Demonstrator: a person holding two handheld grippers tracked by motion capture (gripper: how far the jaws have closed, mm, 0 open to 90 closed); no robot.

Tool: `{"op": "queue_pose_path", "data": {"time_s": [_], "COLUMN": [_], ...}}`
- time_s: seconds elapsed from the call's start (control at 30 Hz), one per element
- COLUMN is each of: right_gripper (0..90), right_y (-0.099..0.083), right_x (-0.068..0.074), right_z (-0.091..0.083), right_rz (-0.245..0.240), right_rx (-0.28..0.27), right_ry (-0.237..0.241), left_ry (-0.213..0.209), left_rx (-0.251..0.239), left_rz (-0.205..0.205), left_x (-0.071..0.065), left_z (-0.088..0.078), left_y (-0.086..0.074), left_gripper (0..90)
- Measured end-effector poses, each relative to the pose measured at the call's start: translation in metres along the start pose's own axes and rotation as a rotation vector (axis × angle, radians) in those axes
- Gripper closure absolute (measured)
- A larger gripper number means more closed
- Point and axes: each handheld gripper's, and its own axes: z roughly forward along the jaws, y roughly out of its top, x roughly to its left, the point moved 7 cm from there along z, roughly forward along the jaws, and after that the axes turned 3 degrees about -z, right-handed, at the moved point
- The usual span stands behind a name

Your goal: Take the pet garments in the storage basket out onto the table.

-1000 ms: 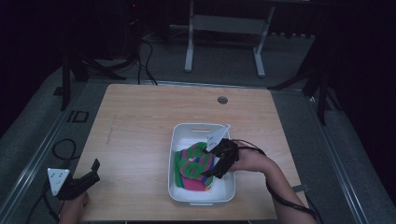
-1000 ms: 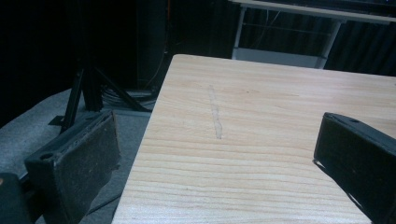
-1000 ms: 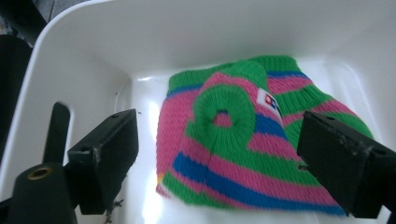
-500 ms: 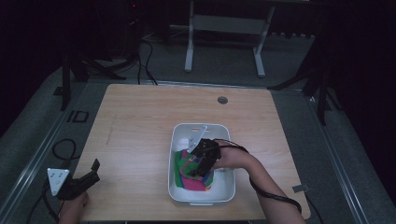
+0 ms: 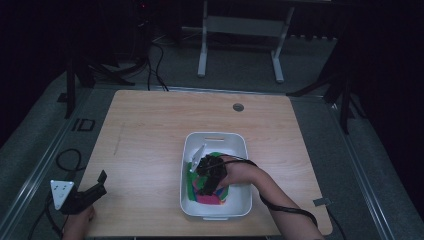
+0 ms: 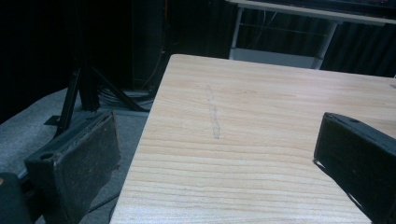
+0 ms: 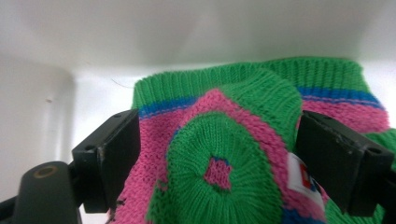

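my right gripper (image 5: 206, 186) is down inside the white tub (image 5: 239, 142) that sits on the wooden counter (image 5: 150, 130). its fingers (image 7: 109, 154) stand apart, one on each side of a raised fold of the knitted garment (image 7: 224, 154), pink and green with blue stripes. from the right gripper view the knit bulges up between the fingers; i cannot tell whether the pads are pressing it or just beside it. a small white tag (image 7: 306, 179) with red print lies on the knit just inside the right-hand finger. beyond the fingertips the garment's green ribbed edge lies near the tub's white wall.

from the high view the garment (image 5: 220, 191) lies heaped in the near half of the tub, under and around the gripper, and my right hand (image 5: 240, 172) rests over the tub's right side. a white piece sticks up at the gripper's far-left side; too small to identify.

my left gripper (image 5: 92, 190) is at the counter's near-left corner, well apart from the tub. its fingers (image 6: 77, 168) are spread wide with nothing between them, one past the counter's edge over the grey floor (image 6: 37, 140), the other over the bare wood. a faint scuff line (image 6: 212, 114) on the counter runs ahead, between the fingers.
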Motion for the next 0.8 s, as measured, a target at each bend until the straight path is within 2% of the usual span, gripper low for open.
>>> {"op": "queue_pose_path", "data": {"time_s": [0.1, 0.13, 0.2, 0.23, 0.27, 0.3, 0.33, 0.4, 0.57, 0.8], "right_gripper": [14.8, 17.0, 21.6, 26.4, 35.8, 50.6, 59.3, 67.1, 70.9, 71.2], "right_y": [-0.002, -0.004, -0.004, -0.004, -0.004, -0.003, -0.002, -0.002, -0.003, -0.004], "right_x": [0.003, 0.004, 0.006, 0.008, 0.009, 0.011, 0.012, 0.014, 0.017, 0.014], "right_z": [0.010, 0.013, 0.014, 0.013, 0.012, 0.010, 0.008, 0.007, -0.004, -0.041], "right_rz": [-0.036, -0.056, -0.079, -0.083, -0.092, -0.104, -0.119, -0.131, -0.131, -0.100], "right_rx": [0.052, 0.077, 0.090, 0.089, 0.087, 0.080, 0.074, 0.078, 0.075, -0.021], "right_ry": [-0.036, -0.052, -0.062, -0.060, -0.057, -0.057, -0.062, -0.070, -0.078, -0.120], "left_ry": [0.000, 0.000, 0.000, -0.001, 0.000, 0.000, 0.001, 0.001, 0.002, 0.003], "left_rx": [0.000, 0.000, 0.001, 0.001, 0.001, 0.002, 0.002, 0.002, 0.001, 0.001], "left_rz": [0.000, 0.000, 0.002, 0.002, 0.003, 0.003, 0.004, 0.003, 0.000, 0.001], "left_x": [0.000, 0.000, 0.000, 0.000, 0.000, 0.000, 0.000, 0.000, 0.000, 0.000], "left_z": [0.000, 0.000, 0.000, 0.000, 0.000, 0.000, 0.000, 0.000, 0.000, 0.000], "left_y": [0.000, 0.000, 0.000, 0.000, 0.000, 0.000, 0.000, 0.000, 0.000, 0.000], "left_gripper": [0.9, 0.9, 0.9, 0.9, 0.9, 1.0, 0.9, 0.9, 0.9, 0.9]}}
